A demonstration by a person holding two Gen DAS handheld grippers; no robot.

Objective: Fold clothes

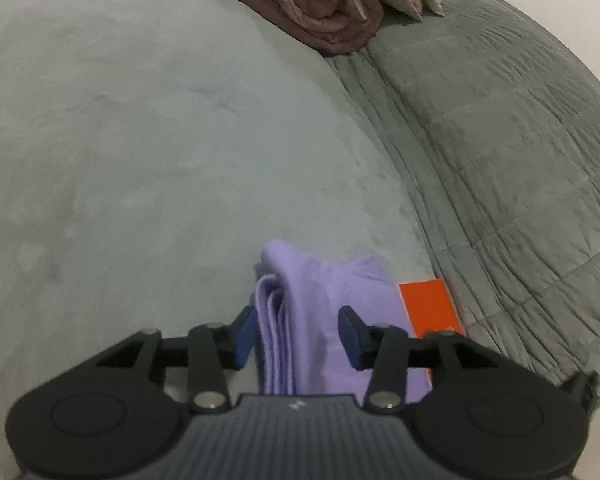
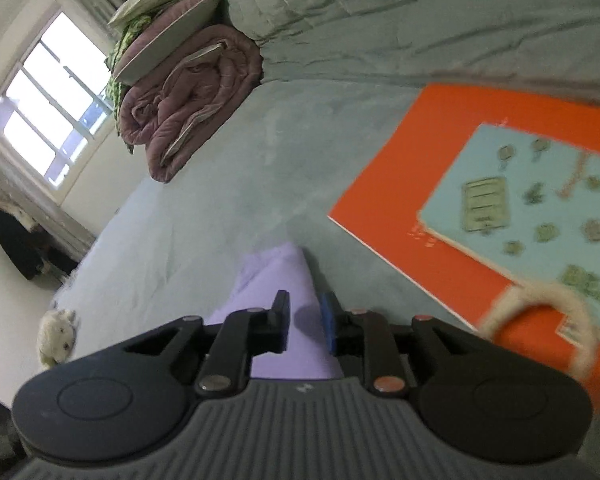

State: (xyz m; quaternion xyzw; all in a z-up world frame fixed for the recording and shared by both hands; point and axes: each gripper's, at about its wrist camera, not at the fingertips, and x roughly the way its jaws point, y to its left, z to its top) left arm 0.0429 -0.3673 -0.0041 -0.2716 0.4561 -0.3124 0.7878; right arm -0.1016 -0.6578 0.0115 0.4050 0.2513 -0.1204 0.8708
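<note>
- My left hand-held gripper (image 1: 298, 334) stands half open astride the folded lilac cloth (image 1: 300, 312), pads not pressing.
- My right hand-held gripper (image 2: 304, 322) gapes narrowly over the same cloth, gripping nothing.
- Bare bed (image 1: 140, 140) from 9 to 12 o'clock.
- Orange bag (image 2: 440, 200) edge at 2; quilt roll (image 2: 188, 100) at 11.

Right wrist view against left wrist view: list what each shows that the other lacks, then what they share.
Only the right wrist view shows the window, a white plush toy, the pale blue picture panel on the orange bag and its rope handle, and the right gripper, jaws apart over the cloth.

Only the left wrist view shows the stacked folded edges of the lilac cloth and the left gripper, jaws apart either side of it.

Both show the lilac cloth, orange bag, mauve rolled quilt, grey-green quilted blanket and bed surface.
</note>
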